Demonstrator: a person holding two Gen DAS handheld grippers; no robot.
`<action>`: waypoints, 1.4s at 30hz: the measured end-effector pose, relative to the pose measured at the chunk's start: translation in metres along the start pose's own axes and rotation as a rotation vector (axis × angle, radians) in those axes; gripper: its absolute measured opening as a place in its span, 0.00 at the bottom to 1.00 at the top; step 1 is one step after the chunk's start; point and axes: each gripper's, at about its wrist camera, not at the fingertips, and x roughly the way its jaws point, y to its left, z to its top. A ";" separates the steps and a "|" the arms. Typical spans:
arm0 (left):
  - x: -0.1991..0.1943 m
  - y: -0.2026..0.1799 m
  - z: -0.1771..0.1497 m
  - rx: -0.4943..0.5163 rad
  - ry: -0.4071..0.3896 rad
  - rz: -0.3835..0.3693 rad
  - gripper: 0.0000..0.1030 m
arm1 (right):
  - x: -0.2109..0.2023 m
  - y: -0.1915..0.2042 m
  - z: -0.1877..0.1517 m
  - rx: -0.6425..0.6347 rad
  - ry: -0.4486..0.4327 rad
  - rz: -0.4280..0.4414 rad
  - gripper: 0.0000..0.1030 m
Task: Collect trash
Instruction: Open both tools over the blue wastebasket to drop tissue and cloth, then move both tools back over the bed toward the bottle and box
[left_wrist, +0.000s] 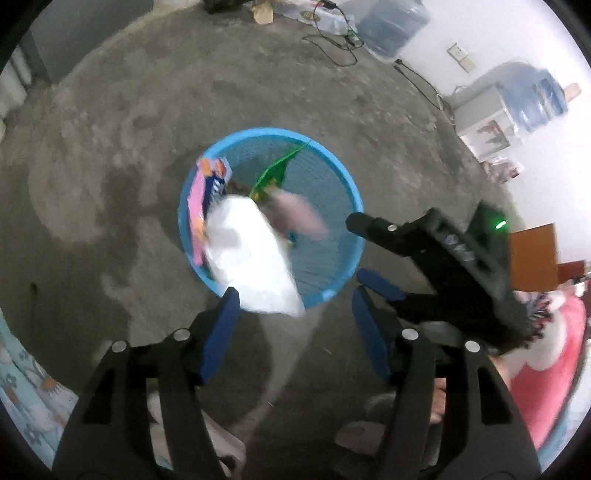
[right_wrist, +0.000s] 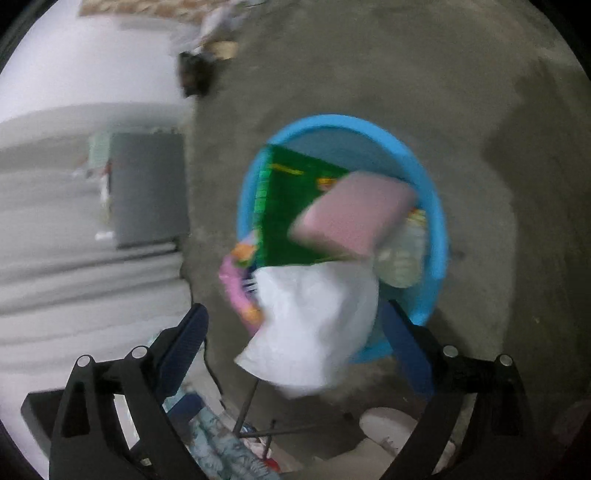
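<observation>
Both my left gripper (left_wrist: 291, 325) and right gripper (right_wrist: 295, 339) stand with fingers open, holding nothing. White bag (left_wrist: 255, 254) and a blurred, seemingly pink packet (right_wrist: 354, 214) are dropping into the blue basket (left_wrist: 347, 177) at twelve o'clock, wrappers already inside. Collection well advanced.

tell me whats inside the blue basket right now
In the blue basket: a green packet, a pink-and-orange wrapper, a blurred pink piece and white bag. The bottom is covered.

Dim, flat indoor light, overexposed white wall (left_wrist: 491, 33), heavy motion blur, and dark, curved fisheye edges.
</observation>
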 end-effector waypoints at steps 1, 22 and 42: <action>-0.006 0.001 -0.003 -0.019 -0.006 -0.027 0.58 | -0.005 -0.005 -0.002 0.000 -0.022 0.025 0.89; -0.319 0.100 -0.191 -0.053 -0.536 0.053 0.68 | -0.124 0.171 -0.141 -0.766 -0.137 0.009 0.89; -0.428 0.241 -0.541 -0.516 -0.965 0.471 0.76 | -0.034 0.290 -0.481 -1.036 0.549 0.198 0.89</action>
